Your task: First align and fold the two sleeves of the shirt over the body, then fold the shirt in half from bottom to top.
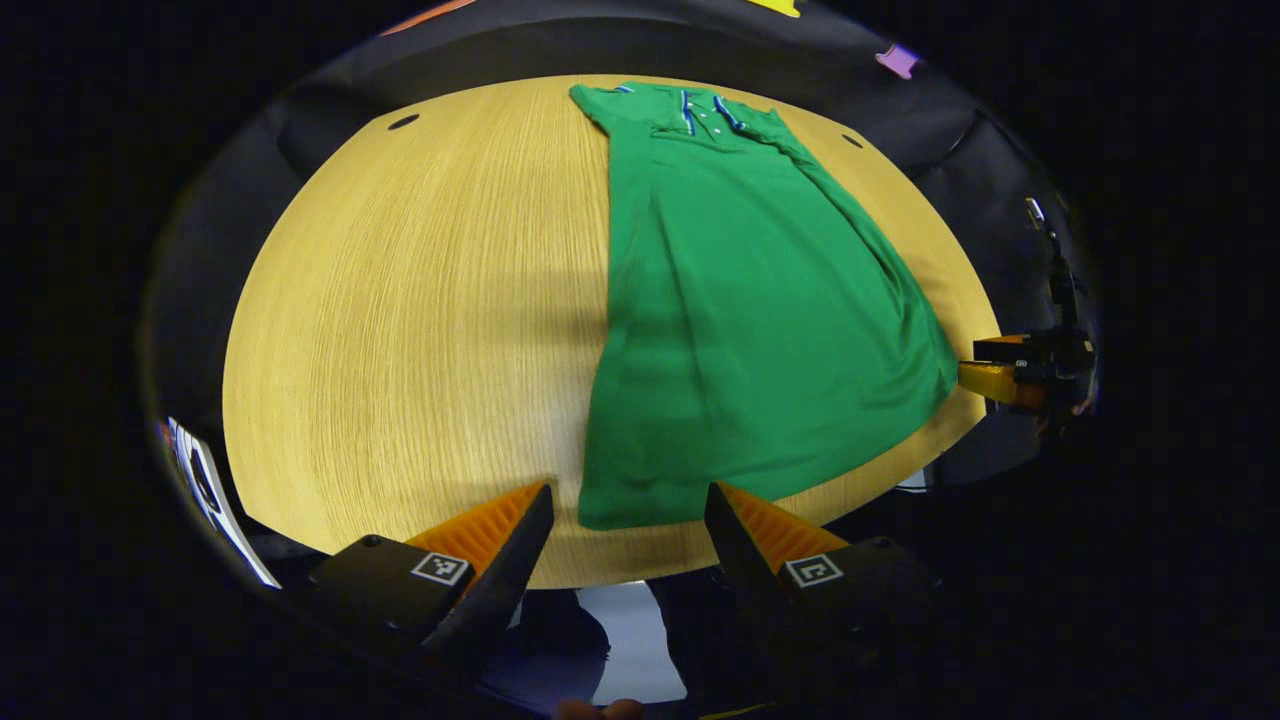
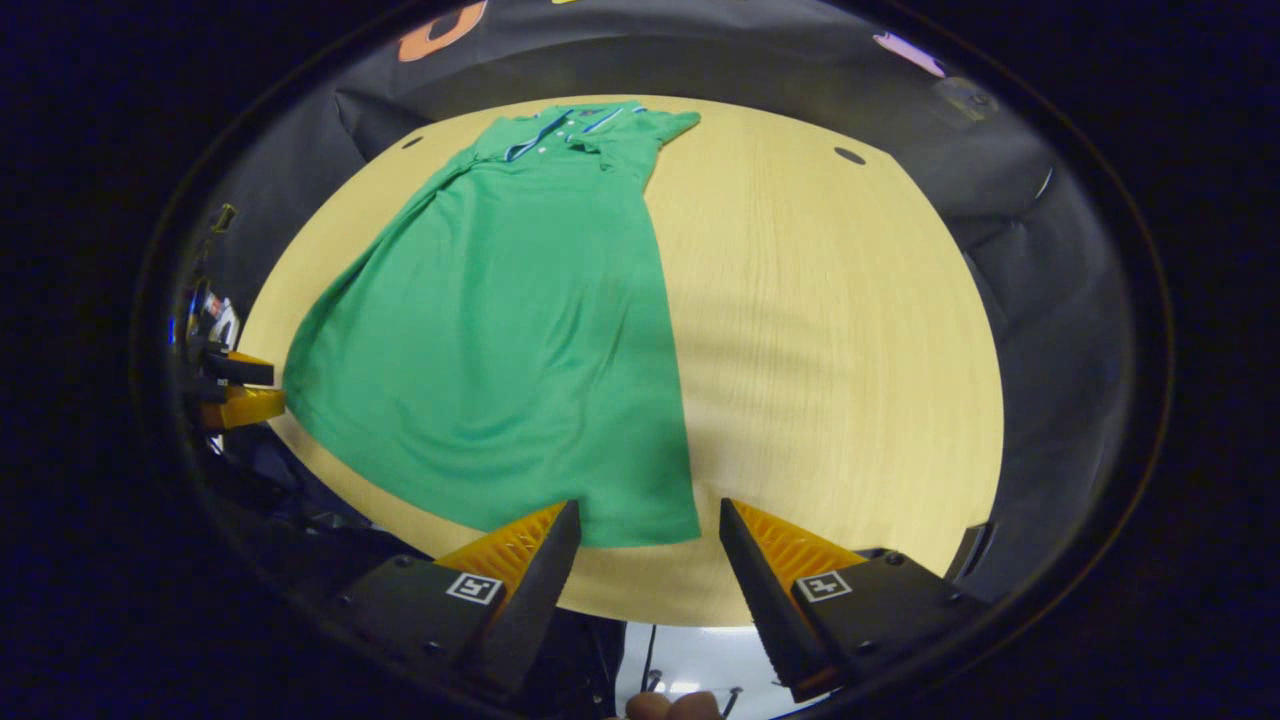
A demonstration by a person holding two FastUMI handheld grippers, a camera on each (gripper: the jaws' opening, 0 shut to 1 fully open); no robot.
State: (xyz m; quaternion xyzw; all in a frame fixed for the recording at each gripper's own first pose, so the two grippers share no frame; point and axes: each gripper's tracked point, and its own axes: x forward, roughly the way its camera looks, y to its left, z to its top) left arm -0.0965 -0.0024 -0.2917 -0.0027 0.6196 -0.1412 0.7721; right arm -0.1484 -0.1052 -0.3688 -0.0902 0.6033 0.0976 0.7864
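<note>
Green shirt [image 1: 740, 330] lies lengthwise, hem at the table's [image 1: 400, 330] near edge; your left gripper [image 1: 628, 520] and right gripper [image 2: 648, 535] are both spread at its hem corners.

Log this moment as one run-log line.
shirt: flat on table, sleeves folded in | left gripper: open at left hem corner | right gripper: open at right hem corner | bottom fold: pending

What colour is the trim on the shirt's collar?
Blue and white stripes on the collar of the green shirt, seen best in the right gripper view.

shirt [image 1: 740, 300] flat on table [image 1: 400, 330] | collar [image 1: 705, 112] far end
</note>
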